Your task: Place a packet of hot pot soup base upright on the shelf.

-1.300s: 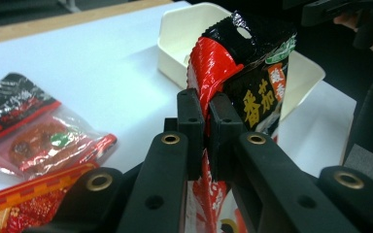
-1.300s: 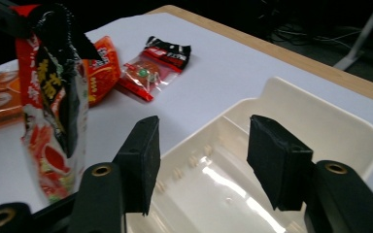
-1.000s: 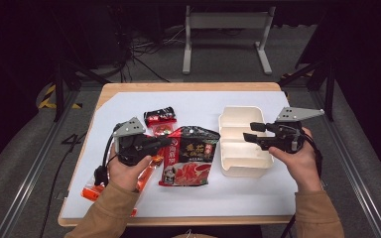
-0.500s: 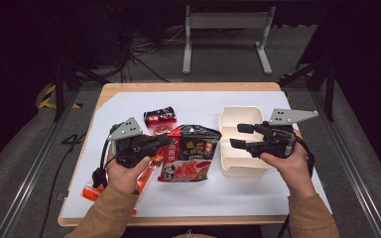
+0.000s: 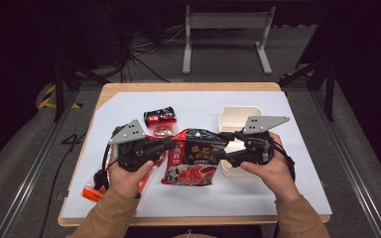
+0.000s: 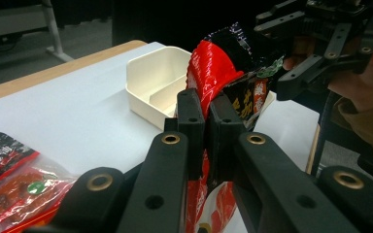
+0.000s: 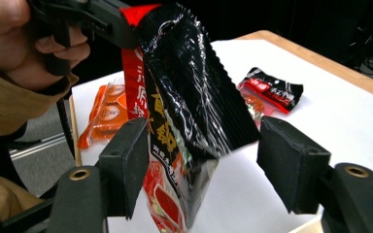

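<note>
Orange sachet [image 7: 108, 115] behind the noodle bag [image 7: 194, 111], right gripper view.

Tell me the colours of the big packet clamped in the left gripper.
The packet is black on top and red below with yellow lettering, clearest in the right gripper view.

Right gripper [image 5: 224, 144] nearer noodle packet [image 5: 194, 157], jaws wider.

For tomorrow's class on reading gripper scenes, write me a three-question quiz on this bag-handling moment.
1. True or false: the left gripper is clamped on the red-and-black noodle bag.
2. The right gripper is: A) open around the bag's corner, B) shut on the bag, C) resting in the white divided box.
3. Which small packet lies behind the bag?

Key: 1 true. 2 A. 3 the black-and-red sauce packet.
</note>
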`<action>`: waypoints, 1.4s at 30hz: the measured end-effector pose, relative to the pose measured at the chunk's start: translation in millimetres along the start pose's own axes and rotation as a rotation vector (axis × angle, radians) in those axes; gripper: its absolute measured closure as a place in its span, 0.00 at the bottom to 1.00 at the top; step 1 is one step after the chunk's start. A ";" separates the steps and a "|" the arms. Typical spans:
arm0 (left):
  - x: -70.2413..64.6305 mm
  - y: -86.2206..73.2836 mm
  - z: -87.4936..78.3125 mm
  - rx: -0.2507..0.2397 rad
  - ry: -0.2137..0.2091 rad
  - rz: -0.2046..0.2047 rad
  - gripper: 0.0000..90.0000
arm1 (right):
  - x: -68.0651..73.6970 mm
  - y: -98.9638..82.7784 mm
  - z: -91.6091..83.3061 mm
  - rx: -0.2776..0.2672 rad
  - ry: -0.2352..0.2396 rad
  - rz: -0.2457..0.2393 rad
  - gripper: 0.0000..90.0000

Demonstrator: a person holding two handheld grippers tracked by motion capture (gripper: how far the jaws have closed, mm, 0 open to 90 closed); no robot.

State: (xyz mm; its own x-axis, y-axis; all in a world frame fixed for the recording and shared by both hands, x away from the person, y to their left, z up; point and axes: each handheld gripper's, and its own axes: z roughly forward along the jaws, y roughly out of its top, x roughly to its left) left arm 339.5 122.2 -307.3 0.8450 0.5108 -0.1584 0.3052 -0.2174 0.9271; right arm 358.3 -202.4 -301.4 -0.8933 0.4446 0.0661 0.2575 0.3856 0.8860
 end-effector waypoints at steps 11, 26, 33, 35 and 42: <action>-6.2 0.2 4.7 0.014 -0.025 0.017 0.96 | 1.0 -3.5 11.1 0.026 0.036 -0.005 0.52; -12.1 -0.4 8.9 0.032 -0.030 0.032 0.96 | 3.4 -5.0 17.7 0.079 0.070 -0.050 0.79; -8.4 -1.7 9.3 0.024 -0.046 0.015 0.95 | 7.0 -0.2 15.5 0.103 0.050 -0.087 0.83; -7.1 -2.2 9.6 0.026 -0.052 0.007 0.95 | 8.5 1.5 14.5 0.110 0.039 -0.099 0.83; -3.5 -3.0 10.5 0.025 -0.050 -0.014 0.90 | 8.0 5.3 12.8 0.121 0.043 -0.084 0.84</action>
State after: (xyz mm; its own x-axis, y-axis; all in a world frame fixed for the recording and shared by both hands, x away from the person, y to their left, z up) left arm 340.2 112.4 -313.1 0.8611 0.4721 -0.1887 0.3277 -0.2317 0.9159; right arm 357.2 -186.4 -302.0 -0.9278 0.3727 0.0161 0.2216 0.5161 0.8274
